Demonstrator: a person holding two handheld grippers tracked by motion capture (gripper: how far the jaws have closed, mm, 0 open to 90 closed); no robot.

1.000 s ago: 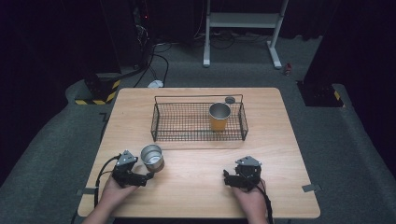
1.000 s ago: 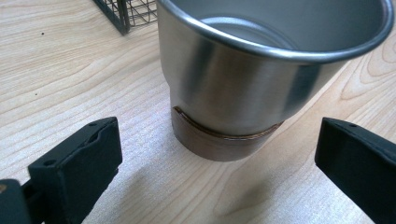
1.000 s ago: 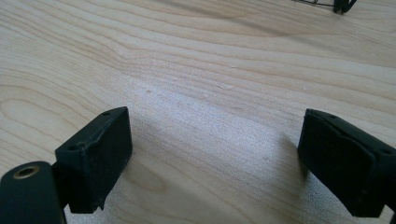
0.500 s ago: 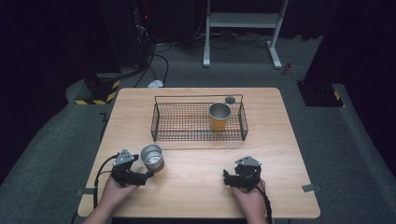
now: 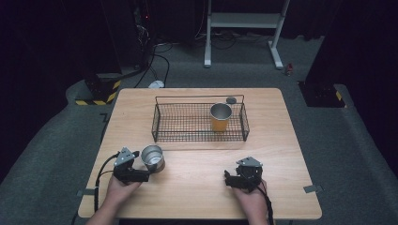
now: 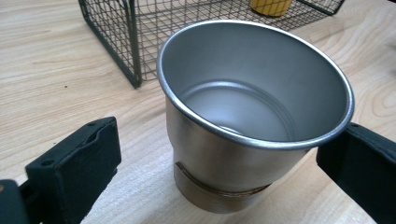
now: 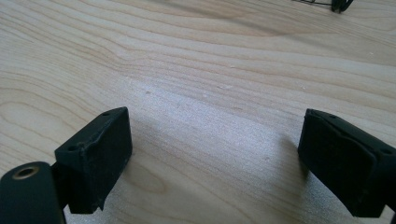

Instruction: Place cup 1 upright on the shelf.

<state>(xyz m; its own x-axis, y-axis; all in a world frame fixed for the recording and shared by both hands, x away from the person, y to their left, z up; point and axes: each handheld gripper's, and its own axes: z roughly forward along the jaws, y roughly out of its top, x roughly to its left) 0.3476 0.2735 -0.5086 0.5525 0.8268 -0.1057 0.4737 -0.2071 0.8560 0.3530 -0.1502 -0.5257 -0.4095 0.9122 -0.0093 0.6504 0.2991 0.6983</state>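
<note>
The worktop (image 5: 197, 187) is brightly lit from above amid dark surroundings; close views are sharp, with soft shadows.

Steel cup (image 6: 254, 116) stands upright on the wooden table (image 6: 51, 79), mouth open toward the camera, inside bare and shiny. Rolled rim at the top; body narrows to a stepped base ring near the bottom.

Left gripper (image 6: 219, 172) straddles the cup: jaws spread wide, one black pad at lower left, clear of the cup wall with bare wood between; the other at right edge, just beside the rim, contact not certain.

Behind the cup, a dark wire basket (image 6: 135, 42), its near corner post just left of the rim. A yellow object (image 6: 271, 5) sits inside the basket at the top edge, cut off.
</note>
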